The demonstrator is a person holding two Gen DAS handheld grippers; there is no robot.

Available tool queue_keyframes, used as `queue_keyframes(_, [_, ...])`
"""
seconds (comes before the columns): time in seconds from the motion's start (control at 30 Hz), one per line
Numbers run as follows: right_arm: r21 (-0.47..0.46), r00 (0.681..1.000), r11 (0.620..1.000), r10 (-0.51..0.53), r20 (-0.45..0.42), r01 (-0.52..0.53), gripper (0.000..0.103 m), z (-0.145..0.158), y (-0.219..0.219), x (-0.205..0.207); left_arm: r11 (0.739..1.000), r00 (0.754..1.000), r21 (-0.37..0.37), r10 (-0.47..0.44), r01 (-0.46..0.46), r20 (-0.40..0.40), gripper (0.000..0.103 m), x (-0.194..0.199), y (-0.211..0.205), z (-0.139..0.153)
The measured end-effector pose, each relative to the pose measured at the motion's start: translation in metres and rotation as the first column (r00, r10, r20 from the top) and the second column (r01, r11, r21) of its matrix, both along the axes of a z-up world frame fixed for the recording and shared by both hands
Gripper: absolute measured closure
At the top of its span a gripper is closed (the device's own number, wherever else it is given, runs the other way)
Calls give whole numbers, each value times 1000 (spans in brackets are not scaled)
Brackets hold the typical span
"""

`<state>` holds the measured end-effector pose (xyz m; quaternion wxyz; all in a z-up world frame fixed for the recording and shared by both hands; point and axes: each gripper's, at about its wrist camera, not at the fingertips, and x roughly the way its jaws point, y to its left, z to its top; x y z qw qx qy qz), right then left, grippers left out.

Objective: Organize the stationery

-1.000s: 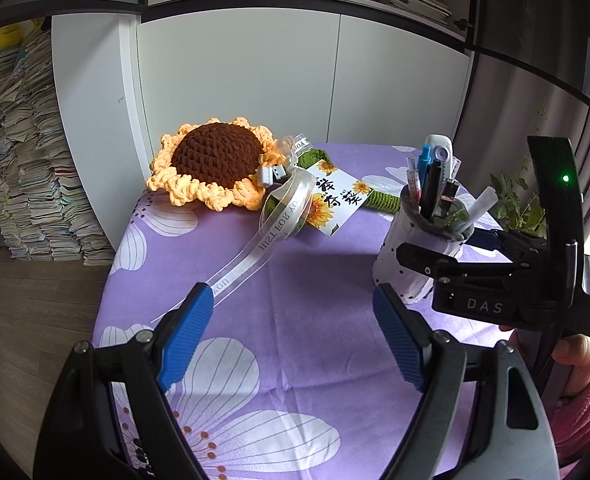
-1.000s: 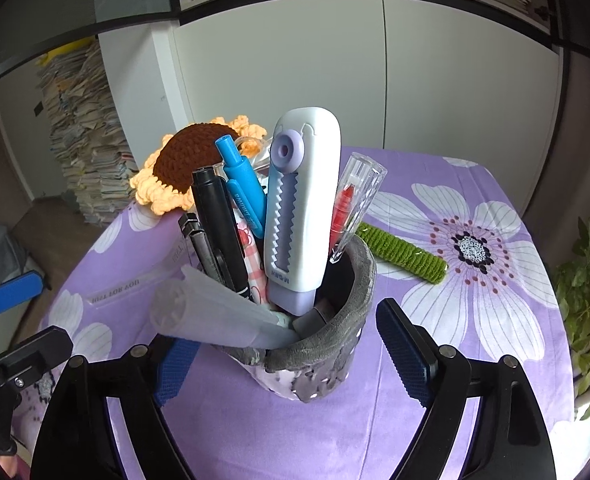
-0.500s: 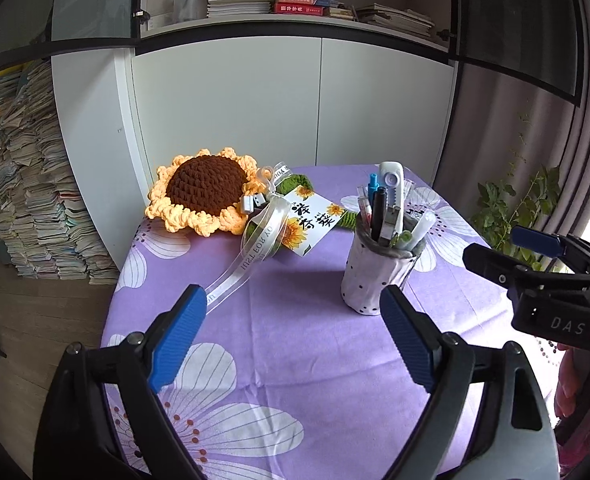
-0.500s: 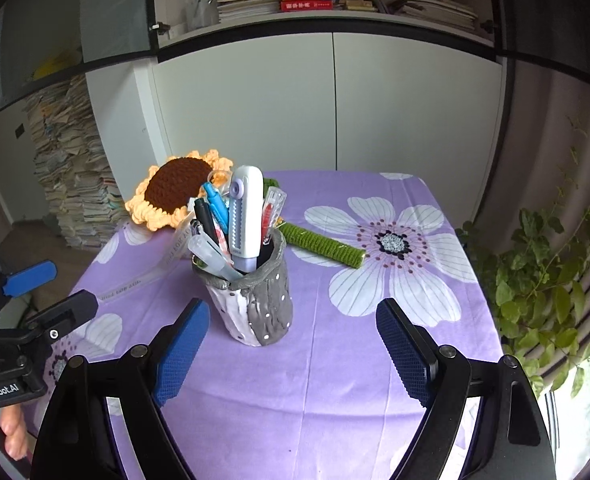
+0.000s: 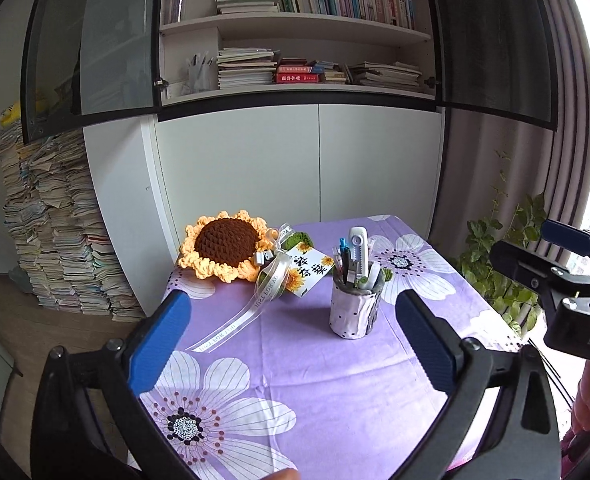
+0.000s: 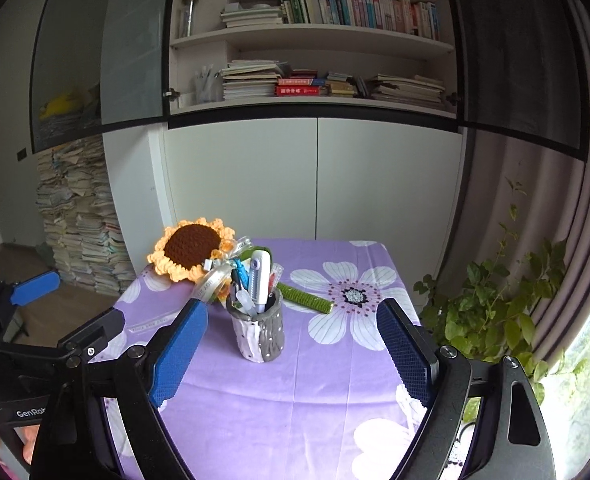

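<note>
A grey-and-white pen holder [image 5: 354, 314] stands upright on the purple flowered tablecloth [image 5: 303, 360], filled with pens and a white correction tape [image 5: 358, 249]. It also shows in the right wrist view [image 6: 260, 332]. My left gripper [image 5: 291, 344] is open and empty, held back above the table's near edge. My right gripper [image 6: 291, 354] is open and empty, also well back from the holder. Each gripper shows at the side of the other's view.
A crocheted sunflower [image 5: 225, 250] with a ribbon and card lies at the table's far left; its green stem [image 6: 303, 298] runs behind the holder. A white cabinet with bookshelves stands behind. A book stack [image 5: 55, 232] is left, a plant [image 6: 491, 304] right.
Both grippers have pulled far back and up from the pen holder. The right gripper's jaws, which stood around the holder a second ago, are now clear of it.
</note>
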<state>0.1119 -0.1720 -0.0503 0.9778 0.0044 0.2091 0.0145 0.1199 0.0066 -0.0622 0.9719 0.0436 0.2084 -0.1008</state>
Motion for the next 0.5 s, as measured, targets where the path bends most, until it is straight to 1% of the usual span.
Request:
queue_keyframes(0.03, [3, 1000, 1000, 3, 13, -4, 10, 4, 1, -6, 1000, 1000, -1, 1, -1, 12, 1, -5, 0, 4])
queue_keyframes(0.2, [-6, 997, 1000, -3, 74, 3, 10, 24, 3, -35, 1000, 999, -5, -8, 9, 54, 1, -28, -4, 20])
queue_keyframes(0.3, [25, 995, 1000, 3, 95, -6, 10, 34, 0, -51, 1000, 997, -6, -9, 9, 81, 1, -39, -6, 30])
queue_keyframes(0.37, [36, 994, 999, 3, 108, -7, 9, 38, -1, -60, 1000, 995, -8, -15, 16, 97, 1, -46, -7, 34])
queue_keyframes(0.5, [20, 991, 1000, -7, 136, 5, 9, 43, -1, -74, 1000, 992, 1, -29, 29, 121, 1, -55, -13, 39])
